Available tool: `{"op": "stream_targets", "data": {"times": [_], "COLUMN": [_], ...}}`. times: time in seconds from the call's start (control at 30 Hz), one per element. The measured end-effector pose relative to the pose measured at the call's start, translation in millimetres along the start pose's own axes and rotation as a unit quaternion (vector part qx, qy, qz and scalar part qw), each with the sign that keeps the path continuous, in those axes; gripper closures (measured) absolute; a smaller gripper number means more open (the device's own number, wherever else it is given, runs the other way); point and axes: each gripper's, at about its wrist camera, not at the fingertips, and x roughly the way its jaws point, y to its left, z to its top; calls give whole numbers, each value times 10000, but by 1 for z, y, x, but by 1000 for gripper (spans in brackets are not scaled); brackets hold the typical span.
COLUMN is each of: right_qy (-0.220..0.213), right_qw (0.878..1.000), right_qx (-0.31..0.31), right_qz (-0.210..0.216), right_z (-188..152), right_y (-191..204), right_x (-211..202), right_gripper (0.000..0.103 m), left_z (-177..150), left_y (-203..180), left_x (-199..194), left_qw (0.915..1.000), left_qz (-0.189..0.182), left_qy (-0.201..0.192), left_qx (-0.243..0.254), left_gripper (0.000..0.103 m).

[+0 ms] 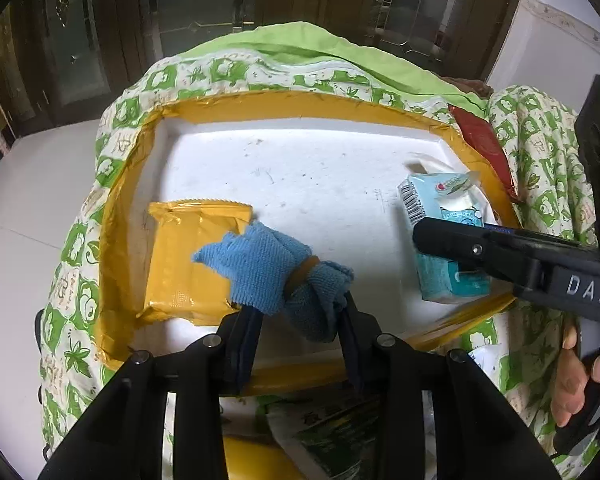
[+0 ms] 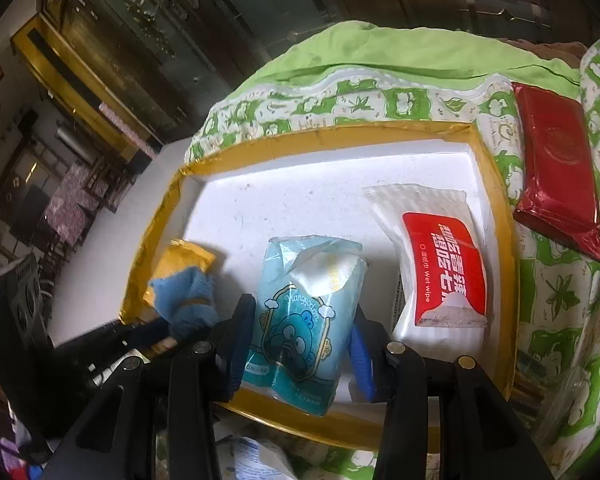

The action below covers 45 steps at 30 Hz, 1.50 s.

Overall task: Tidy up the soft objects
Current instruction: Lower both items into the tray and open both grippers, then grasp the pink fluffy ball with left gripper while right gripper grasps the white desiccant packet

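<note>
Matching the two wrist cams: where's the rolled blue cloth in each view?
Left wrist view: blue cloth at lower centre, pinched in the left claw, partly over the yellow packet.
Right wrist view: blue cloth at lower left, beside the light-blue tissue pack held in the right claw.
Shared landmark: the white tray's yellow-taped rim.

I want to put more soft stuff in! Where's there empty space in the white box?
The white foam tray is bare across its far half and centre, between the yellow packet and the light-blue tissue pack. The right side is crowded, with the white-and-red wet-wipe pouch.
</note>
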Motion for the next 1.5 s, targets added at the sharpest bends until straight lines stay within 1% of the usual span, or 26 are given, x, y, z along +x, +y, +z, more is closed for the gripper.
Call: {"op": "stream_targets", "data": {"times": [0.07,0.13,0.17,0.23,0.27,0.3,0.33,0.4,0.47,0.57,0.63,0.7,0.83,0.93,1.1,1.27,1.5], "right_qy": [22,21,15,-37,-99,-147,-224,-317,-386,-476,-555,-613,-708,-703,-617,-576,-481], "right_qw": [9997,9994,9995,9997,9997,9997,9997,9994,9992,9985,9979,9974,9964,9964,9971,9977,9983], "right_qx": [-216,-306,-297,-243,-207,-181,-133,-78,-24,55,92,96,154,195,194,92,59], "right_qz": [-99,-140,-127,-83,-52,-23,20,70,143,249,335,378,439,426,393,347,331], "right_z": [-2,-5,-5,-5,-5,-5,-4,-3,-5,-11,-16,-21,-32,-41,-55,-66,-78], "right_y": [6,9,9,8,7,7,6,7,6,6,6,7,7,6,5,8,9], "right_x": [2,4,4,2,-1,-3,-7,-13,-19,-32,-42,-50,-64,-69,-72,-76,-78], "right_gripper": [54,54,54,50,48,44,39,36,34,33,28,24,15,13,12,12,12], "left_z": [-1,-2,-3,-4,-4,-5,-6,-8,-10,-17,-24,-31,-49,-64,-82,-94,-109], "left_y": [-1,-4,-4,-5,-6,-7,-8,-10,-10,-9,-10,-10,-9,-9,-8,-8,-12], "left_x": [-1,-2,-3,-5,-7,-9,-12,-18,-26,-40,-51,-61,-76,-83,-96,-107,-113], "left_qw": [10000,10000,10000,9999,9999,9998,9997,9996,9993,9988,9981,9974,9965,9962,9952,9935,9938], "left_qz": [12,-11,-34,-48,-32,-39,-53,-32,6,-18,-20,-36,-11,-29,-108,-205,-166], "left_qy": [1,-31,-49,-94,-130,-173,-214,-286,-368,-497,-615,-716,-831,-865,-938,-1020,-1017], "left_qx": [32,38,23,12,19,32,47,72,68,40,26,2,-53,-105,-268,-461,-421], "left_gripper": [67,65,62,57,53,47,44,34,31,29,27,21,19,18,16,14,13]}}
